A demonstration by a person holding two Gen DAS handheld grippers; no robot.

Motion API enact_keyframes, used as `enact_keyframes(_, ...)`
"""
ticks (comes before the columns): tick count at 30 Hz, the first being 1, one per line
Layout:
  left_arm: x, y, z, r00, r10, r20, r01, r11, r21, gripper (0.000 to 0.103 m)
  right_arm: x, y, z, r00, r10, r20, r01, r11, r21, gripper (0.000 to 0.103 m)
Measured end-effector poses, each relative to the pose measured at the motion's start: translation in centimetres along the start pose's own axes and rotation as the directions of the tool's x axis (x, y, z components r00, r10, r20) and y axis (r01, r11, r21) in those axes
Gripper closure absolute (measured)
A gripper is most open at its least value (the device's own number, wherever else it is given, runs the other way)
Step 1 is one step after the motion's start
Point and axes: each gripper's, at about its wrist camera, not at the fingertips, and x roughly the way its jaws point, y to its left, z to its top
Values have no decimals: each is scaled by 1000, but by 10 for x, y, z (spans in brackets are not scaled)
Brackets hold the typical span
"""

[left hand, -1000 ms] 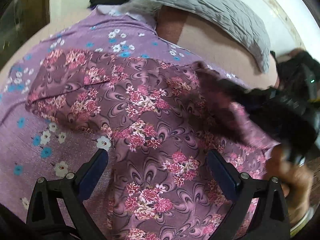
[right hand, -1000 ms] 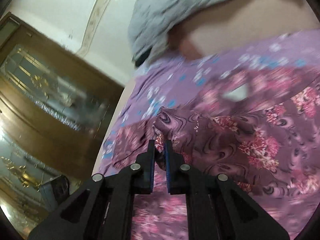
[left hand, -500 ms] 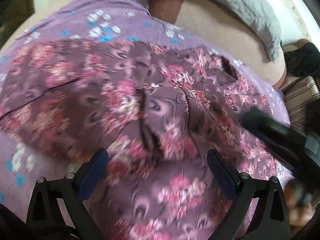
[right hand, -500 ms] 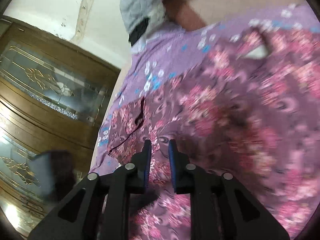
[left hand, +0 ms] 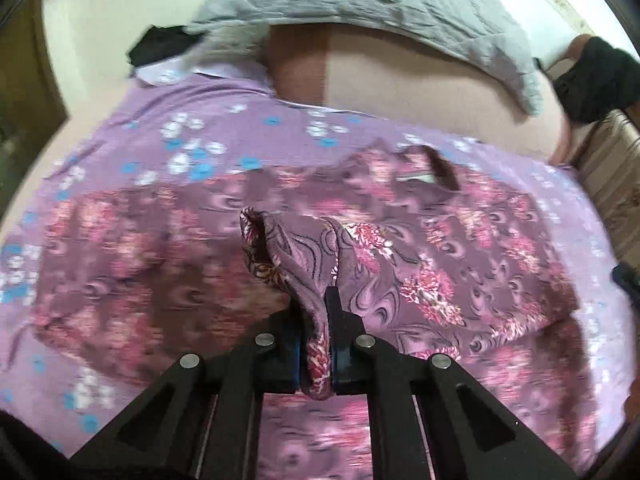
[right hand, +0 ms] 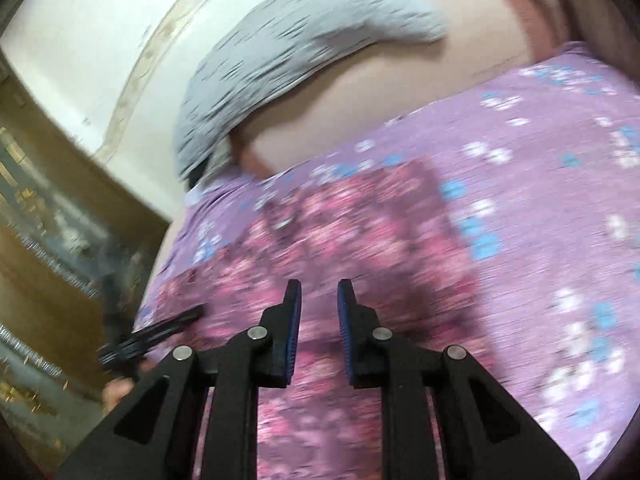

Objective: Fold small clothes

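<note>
Left wrist view: your left gripper [left hand: 316,344], wide open a second ago, has clamped a bunched fold of the maroon floral garment [left hand: 420,264] spread on the lilac flowered bedsheet [left hand: 224,128]. Your right gripper [right hand: 318,332] has let go, jaws slightly apart and empty, so the next fold falls to your left hand.

Both grippers same build: left gripper [left hand: 318,312] and right gripper [right hand: 319,300] have matte black angular plastic linkage arms with triangular cut-outs, round silver screws at the pivots, blue pads lining the fingers [right hand: 294,320].
</note>
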Motion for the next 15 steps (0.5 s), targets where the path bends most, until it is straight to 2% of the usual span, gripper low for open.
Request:
enact_keyframes(2, 9, 9, -2, 999, -16, -28, 16, 1000, -13, 95, 4, -13, 5, 999, -41, 4, 41, 999, 22, 81)
enact_keyframes(4, 11, 6, -2, 999, -19, -30, 19, 1000, 6, 95, 14, -26, 11, 997, -79, -20, 80, 996, 42, 70)
enact_keyframes(5, 11, 2, -2, 1000, -13, -24, 14, 1000, 17, 95, 21, -30, 15, 995, -95, -33, 96, 995, 37, 59)
enact_keyframes(6, 10, -1, -2, 1000, -8, -19, 8, 1000, 22, 95, 28, -31, 18, 993, -106, -41, 108, 994, 25, 54)
enact_keyframes(15, -1, 23, -24, 999, 22, -46, -25, 998, -65, 95, 101, -41, 40, 973, -177, -148, 176, 984, -24, 52)
